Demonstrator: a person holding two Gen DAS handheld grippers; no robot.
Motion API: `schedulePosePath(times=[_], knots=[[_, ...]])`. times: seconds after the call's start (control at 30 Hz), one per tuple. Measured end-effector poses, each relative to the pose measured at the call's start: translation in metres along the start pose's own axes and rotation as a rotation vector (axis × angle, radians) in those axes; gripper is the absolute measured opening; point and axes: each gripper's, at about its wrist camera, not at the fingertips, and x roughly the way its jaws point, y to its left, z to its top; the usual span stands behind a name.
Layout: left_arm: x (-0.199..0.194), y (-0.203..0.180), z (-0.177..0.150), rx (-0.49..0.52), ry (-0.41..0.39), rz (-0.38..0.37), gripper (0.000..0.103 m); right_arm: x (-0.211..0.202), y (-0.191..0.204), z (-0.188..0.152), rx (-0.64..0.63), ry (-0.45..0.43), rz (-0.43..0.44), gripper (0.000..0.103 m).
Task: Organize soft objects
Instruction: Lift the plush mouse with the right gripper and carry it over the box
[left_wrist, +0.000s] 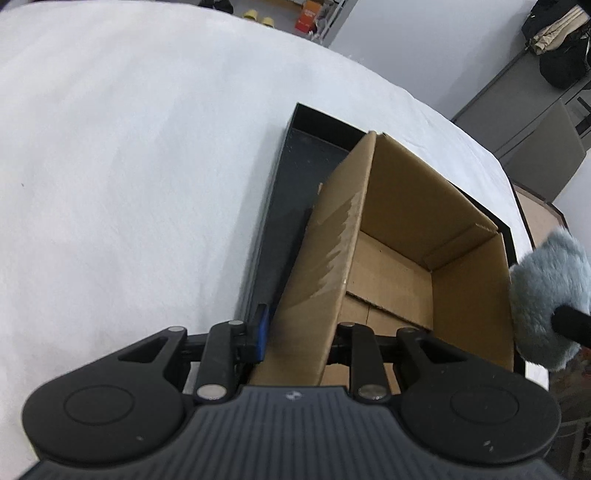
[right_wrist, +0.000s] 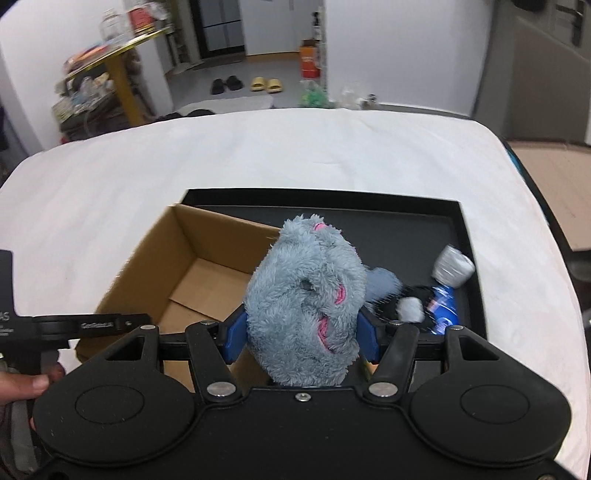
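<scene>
In the left wrist view, the left claw is pinched onto the near wall of the cardboard box, presumably to steady it; the box sits in a black tray on the white-covered bench, and the grey plush hangs off to the claw's right. In the right wrist view, the right claw squeezes the grey plush toy between its blue pads, lifted above the tray just right of the open box, likely for dropping in. Its long axis runs forward from the claw, pink-stitched face up.
</scene>
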Motion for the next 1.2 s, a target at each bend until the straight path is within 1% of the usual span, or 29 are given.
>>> schedulePosePath(times=[0.07, 0.2, 0.47, 0.67, 1.03, 1.07, 1.2], knots=[[0.004, 0.0, 0.002, -0.006, 0.018, -0.014, 0.025, 0.003, 0.009, 0.005, -0.031, -0.003, 0.021, 0.058], [0.012, -0.002, 0.005, 0.004, 0.055, -0.038, 0.029, 0.007, 0.026, 0.013, -0.075, 0.002, 0.035, 0.058], [0.019, -0.003, 0.014, 0.03, 0.106, -0.073, 0.032, 0.023, 0.051, 0.026, -0.124, 0.033, 0.086, 0.058], [0.018, 0.001, 0.019, 0.041, 0.107, -0.089, 0.034, 0.037, 0.07, 0.029, -0.16, 0.064, 0.125, 0.058], [0.01, 0.009, 0.014, 0.096, 0.116, -0.128, 0.034, 0.066, 0.094, 0.032, -0.186, 0.105, 0.176, 0.058], [0.011, 0.008, 0.013, 0.101, 0.116, -0.13, 0.031, 0.07, 0.098, 0.033, -0.19, 0.106, 0.181, 0.058], [0.01, 0.012, 0.011, 0.098, 0.106, -0.132, 0.026, 0.074, 0.108, 0.034, -0.207, 0.109, 0.196, 0.058]])
